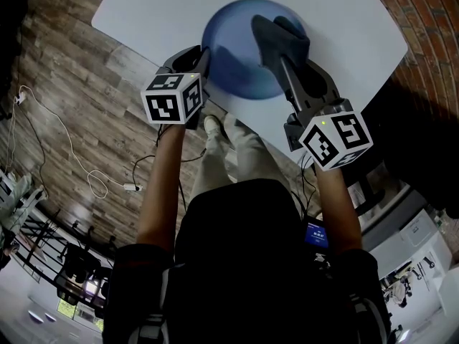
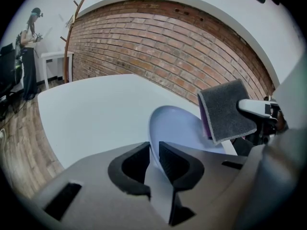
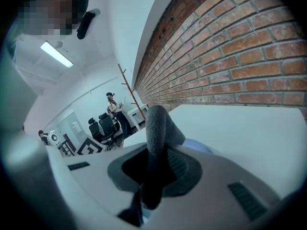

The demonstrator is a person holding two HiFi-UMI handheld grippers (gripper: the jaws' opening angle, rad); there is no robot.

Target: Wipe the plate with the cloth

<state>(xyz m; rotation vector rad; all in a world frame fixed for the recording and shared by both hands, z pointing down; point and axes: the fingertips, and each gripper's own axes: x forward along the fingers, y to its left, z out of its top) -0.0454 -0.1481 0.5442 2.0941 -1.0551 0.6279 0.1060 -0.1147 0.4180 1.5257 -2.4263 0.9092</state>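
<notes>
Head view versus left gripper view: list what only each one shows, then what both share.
Head view only: the person's forearms, the wood floor with a white cable, and both marker cubes.

Left gripper view only: the blue plate with its rim clamped between the left gripper's fingers, a coat stand, and a distant person.

Both: the blue plate, the grey cloth held by the right gripper, and the white table.
</notes>
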